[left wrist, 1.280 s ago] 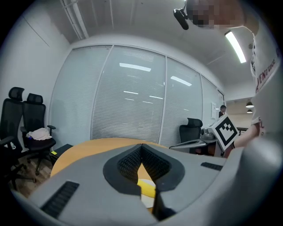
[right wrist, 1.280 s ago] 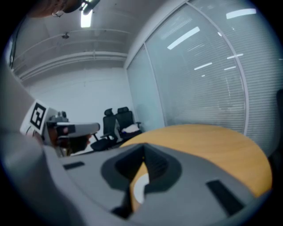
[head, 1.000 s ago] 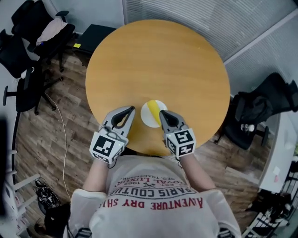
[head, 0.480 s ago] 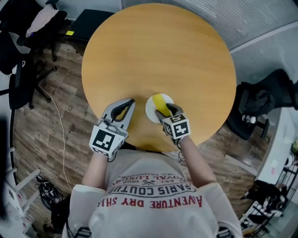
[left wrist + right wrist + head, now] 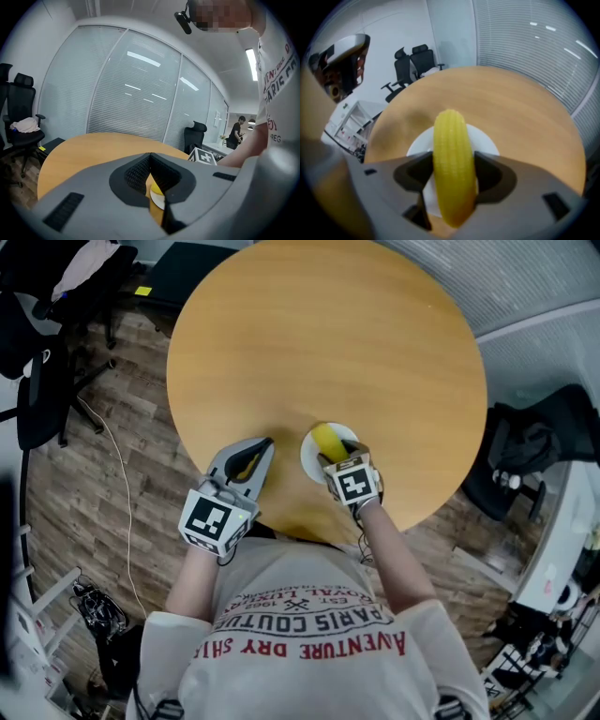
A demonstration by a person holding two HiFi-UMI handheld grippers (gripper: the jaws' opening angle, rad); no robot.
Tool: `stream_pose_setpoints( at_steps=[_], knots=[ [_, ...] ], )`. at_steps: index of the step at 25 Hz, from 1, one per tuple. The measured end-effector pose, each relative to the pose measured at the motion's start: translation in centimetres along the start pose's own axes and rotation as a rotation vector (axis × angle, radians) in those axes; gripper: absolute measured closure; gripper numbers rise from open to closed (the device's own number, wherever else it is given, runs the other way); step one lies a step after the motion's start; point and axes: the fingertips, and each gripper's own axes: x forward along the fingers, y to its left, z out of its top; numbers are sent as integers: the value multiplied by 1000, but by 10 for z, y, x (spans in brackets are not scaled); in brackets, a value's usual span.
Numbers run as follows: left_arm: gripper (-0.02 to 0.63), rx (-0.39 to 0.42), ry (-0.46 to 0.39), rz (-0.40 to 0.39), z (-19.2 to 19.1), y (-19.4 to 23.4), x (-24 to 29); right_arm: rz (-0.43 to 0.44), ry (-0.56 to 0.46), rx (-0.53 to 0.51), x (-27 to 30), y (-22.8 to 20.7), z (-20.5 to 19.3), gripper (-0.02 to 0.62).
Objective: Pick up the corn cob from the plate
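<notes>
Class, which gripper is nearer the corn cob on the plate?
Right. The right gripper straddles the corn cob, its jaws just opened around it; the left gripper is left of the plate, apart.

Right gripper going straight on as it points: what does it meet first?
Probably the corn cob: it already lies between the right gripper's jaws, which have just been opening, on the plate.

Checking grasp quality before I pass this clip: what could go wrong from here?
The right hand-held gripper, jaws just opened, straddles the corn cob toward its near end; closing there could tip it. The rounded cob may roll on the white plate before it is gripped.
</notes>
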Motion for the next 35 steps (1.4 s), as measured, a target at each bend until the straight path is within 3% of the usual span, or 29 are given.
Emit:
stream_pose_setpoints(
  at_steps=[12, 17, 25, 35],
  knots=[
    [571, 13, 3, 20, 0, -3, -9, 0, 5, -17, 3, -3, -1, 326],
    [571, 31, -7, 28, 8, -7, -12, -5, -49, -22, -6, -5, 4, 327],
    [571, 85, -27, 27, 18, -21, -14, 13, -298, 53, -75, 2, 49, 327],
    [571, 142, -111, 32, 73, -44, -4, -36, -704, 30, -211, 6, 108, 327]
  ],
)
